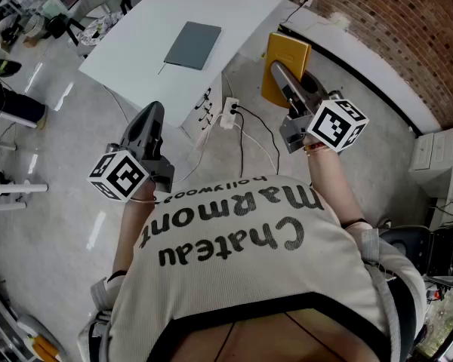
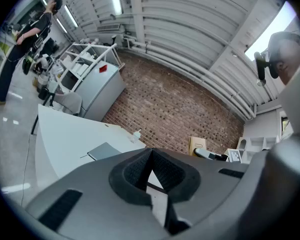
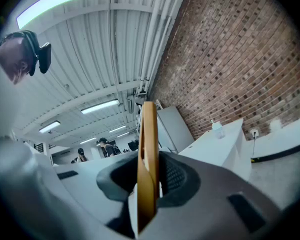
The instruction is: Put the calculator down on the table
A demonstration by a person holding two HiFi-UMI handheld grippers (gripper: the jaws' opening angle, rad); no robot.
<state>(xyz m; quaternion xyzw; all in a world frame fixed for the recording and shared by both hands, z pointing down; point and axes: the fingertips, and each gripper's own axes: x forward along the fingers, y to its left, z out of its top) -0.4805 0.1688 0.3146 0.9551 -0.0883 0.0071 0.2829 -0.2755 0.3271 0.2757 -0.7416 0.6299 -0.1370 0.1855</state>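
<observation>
The calculator (image 1: 285, 66) is a flat yellow slab held upright on its edge, with my right gripper (image 1: 281, 75) shut on it. It hangs over the floor, right of the white table (image 1: 147, 32). In the right gripper view the calculator (image 3: 148, 154) stands edge-on between the dark pads. My left gripper (image 1: 152, 113) hovers left of the table's near corner, shut with nothing in it. In the left gripper view my left gripper (image 2: 150, 178) shows pads that meet at the tip. The calculator (image 2: 197, 145) and the right gripper (image 2: 213, 156) show far off to the right there.
A grey flat pad (image 1: 192, 44) lies on the white table. A white power strip (image 1: 229, 114) with black cables lies on the floor by the table's corner. A brick wall (image 1: 392, 21) runs along the right, with white drawers (image 1: 438, 151) beside it. A person (image 2: 20, 39) stands far off.
</observation>
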